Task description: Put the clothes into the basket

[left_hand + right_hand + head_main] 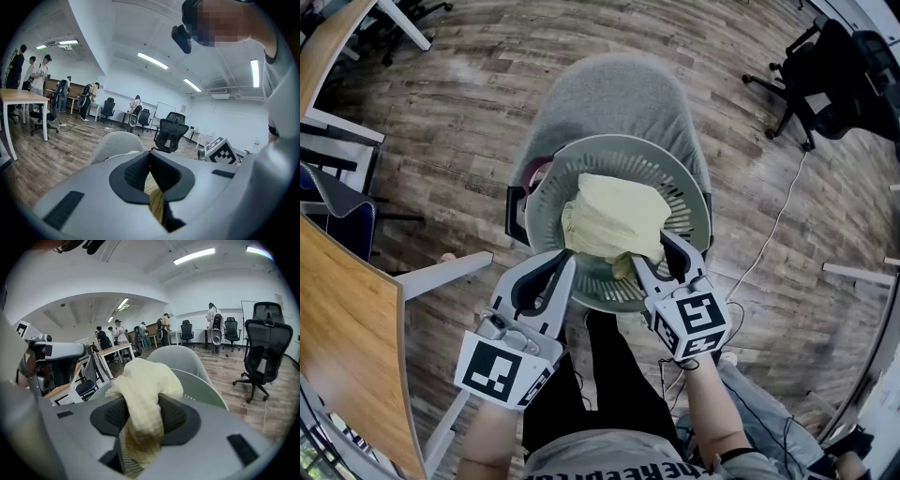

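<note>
A crumpled pale yellow cloth (612, 223) lies heaped in the round grey slotted basket (682, 199), which stands upright on a grey chair (609, 94).

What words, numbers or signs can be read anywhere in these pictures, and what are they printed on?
Shirt, at the bottom edge of the head view: a line of capital letters, upside down and cut off, so it can't be read with confidence.
Cube on the left gripper: a black-and-white square marker, no letters or numbers.
Cube on the right gripper: the same kind of marker, no letters or numbers.
Nothing else carries readable text.
</note>
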